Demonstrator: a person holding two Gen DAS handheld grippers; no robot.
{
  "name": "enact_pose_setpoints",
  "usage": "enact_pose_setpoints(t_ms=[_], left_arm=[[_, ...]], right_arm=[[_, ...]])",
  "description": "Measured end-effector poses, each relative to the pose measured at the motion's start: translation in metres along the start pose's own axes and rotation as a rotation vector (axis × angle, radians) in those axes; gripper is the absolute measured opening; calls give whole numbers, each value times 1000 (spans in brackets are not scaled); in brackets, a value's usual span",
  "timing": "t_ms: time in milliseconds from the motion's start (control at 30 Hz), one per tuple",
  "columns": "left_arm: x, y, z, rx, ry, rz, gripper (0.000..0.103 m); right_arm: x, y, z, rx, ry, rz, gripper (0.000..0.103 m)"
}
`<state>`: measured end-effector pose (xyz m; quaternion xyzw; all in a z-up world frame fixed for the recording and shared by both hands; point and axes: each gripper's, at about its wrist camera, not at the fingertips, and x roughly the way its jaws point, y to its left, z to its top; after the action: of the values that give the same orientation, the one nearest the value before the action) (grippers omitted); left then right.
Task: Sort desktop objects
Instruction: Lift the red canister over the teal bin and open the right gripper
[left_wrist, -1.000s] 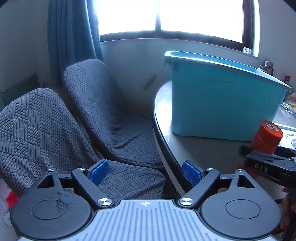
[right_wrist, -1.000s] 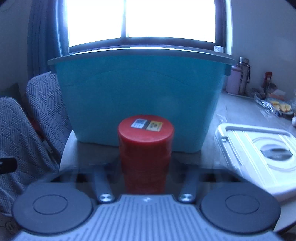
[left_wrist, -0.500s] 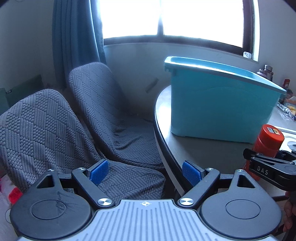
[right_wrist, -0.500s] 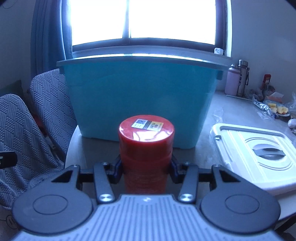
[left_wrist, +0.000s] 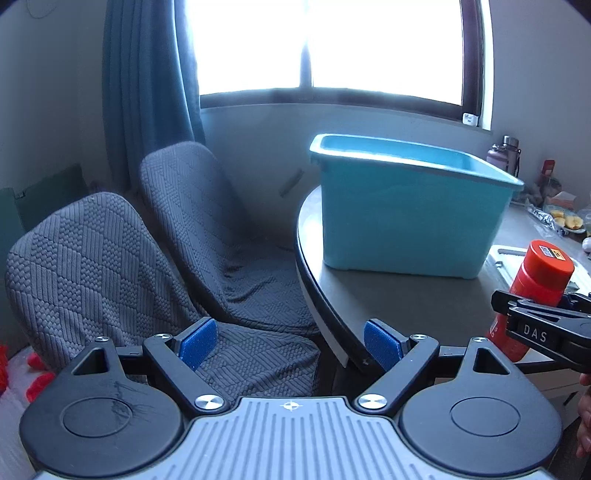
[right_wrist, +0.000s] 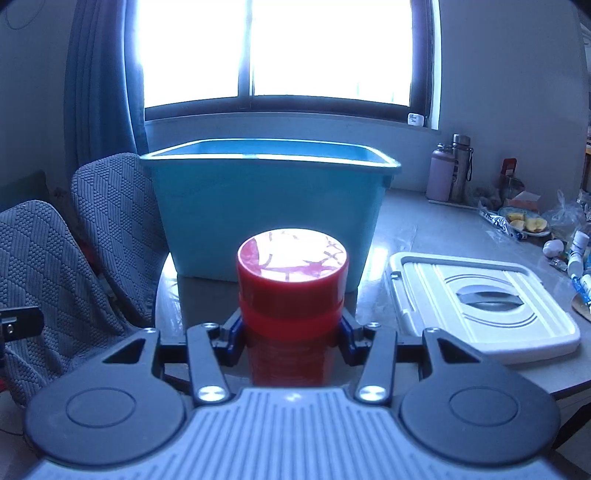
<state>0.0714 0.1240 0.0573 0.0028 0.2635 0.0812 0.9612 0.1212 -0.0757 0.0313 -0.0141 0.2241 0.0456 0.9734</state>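
My right gripper (right_wrist: 290, 338) is shut on a red bottle (right_wrist: 291, 280) with a wide red cap, held upright above the table in front of the teal bin (right_wrist: 269, 199). In the left wrist view the red bottle (left_wrist: 535, 291) shows at the far right, clamped by the right gripper (left_wrist: 543, 325). The teal bin (left_wrist: 406, 214) stands open on the round grey table (left_wrist: 406, 299). My left gripper (left_wrist: 290, 343) is open and empty, over the table's left edge and the chairs.
A white bin lid (right_wrist: 480, 295) lies flat on the table to the right of the bin. Flasks (right_wrist: 450, 166), a plate of fruit (right_wrist: 524, 223) and small tubes (right_wrist: 578, 258) sit at the far right. Two grey covered chairs (left_wrist: 155, 258) stand left of the table.
Both grippers have risen and drawn back from the bin; its open top now shows. The right gripper has lifted the red bottle with it. The left gripper stays open.
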Motion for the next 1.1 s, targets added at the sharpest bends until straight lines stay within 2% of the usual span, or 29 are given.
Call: enact_pose_setpoints(t_ms=[267, 567, 833, 1100], left_arm=[[-25, 4, 25, -1, -23, -10, 89], [-23, -1, 57, 5, -24, -24, 89], [-1, -10, 95, 24, -29, -45, 89], [35, -22, 130, 29, -26, -58, 89]], right_arm=[[-28, -2, 35, -7, -58, -3, 49], [-29, -4, 75, -23, -109, -8, 49], [-9, -13, 118, -34, -156, -10, 49], [34, -23, 159, -23, -190, -6, 49]])
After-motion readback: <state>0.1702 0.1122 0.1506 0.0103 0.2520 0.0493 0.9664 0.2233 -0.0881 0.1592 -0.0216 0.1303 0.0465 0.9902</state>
